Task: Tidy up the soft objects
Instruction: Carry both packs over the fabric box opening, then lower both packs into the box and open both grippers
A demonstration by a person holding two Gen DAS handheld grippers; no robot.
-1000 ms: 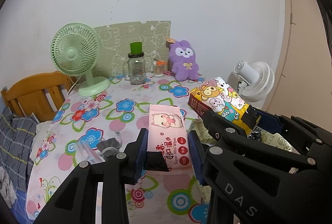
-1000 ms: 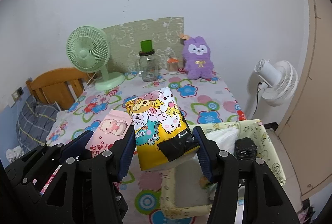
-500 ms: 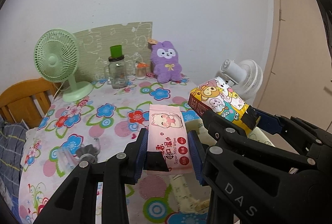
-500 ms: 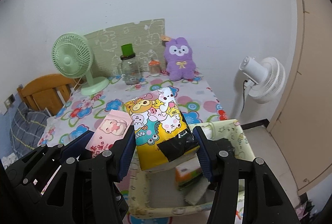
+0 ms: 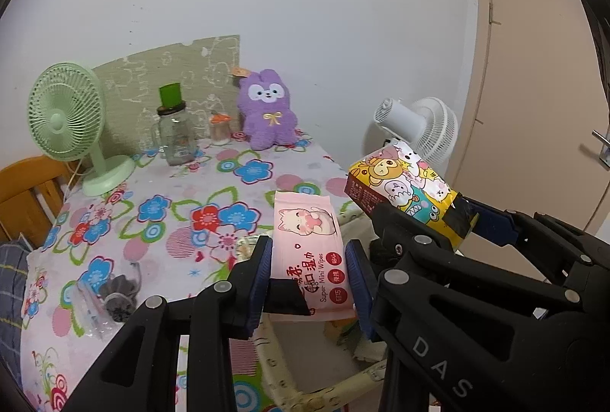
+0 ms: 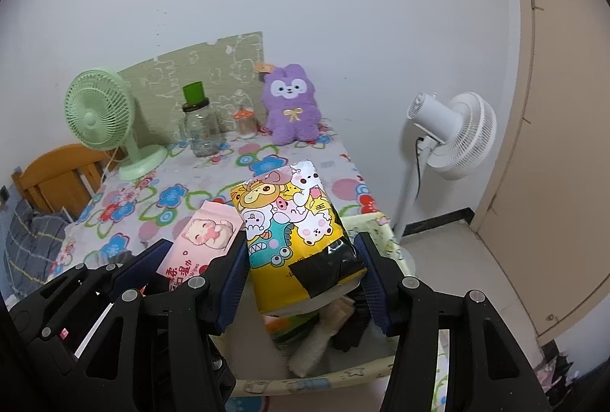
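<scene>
Progress: partway, as far as you can judge. Your left gripper (image 5: 310, 273) has its blue-padded fingers clamped on the flat pink pack of wet wipes (image 5: 310, 244), and your right gripper (image 6: 301, 273) has its fingers clamped on the plump yellow cartoon-printed tissue pack (image 6: 293, 233). Both packs hang in the air above the pale yellow fabric basket (image 6: 316, 377), which sits just beside the table's near right corner. The basket already holds several soft items, among them something orange, something white and something black; what they are cannot be told. Neither pack has been released yet, so lowering and letting go are what remains for them.

Still out on the table (image 5: 179, 233), covered by a glossy flowered cloth, are a fluffy purple plush rabbit (image 5: 267, 122) at the back against the wall and a small dark bundle (image 5: 118, 294) beside a clear wrapper near the left edge.

Room: a mint-green desk fan (image 5: 72, 126) and a glass jar with a green lid (image 5: 175, 130) stand on the table; a white pedestal fan (image 6: 450, 137) stands on the tiled floor by a beige door.
</scene>
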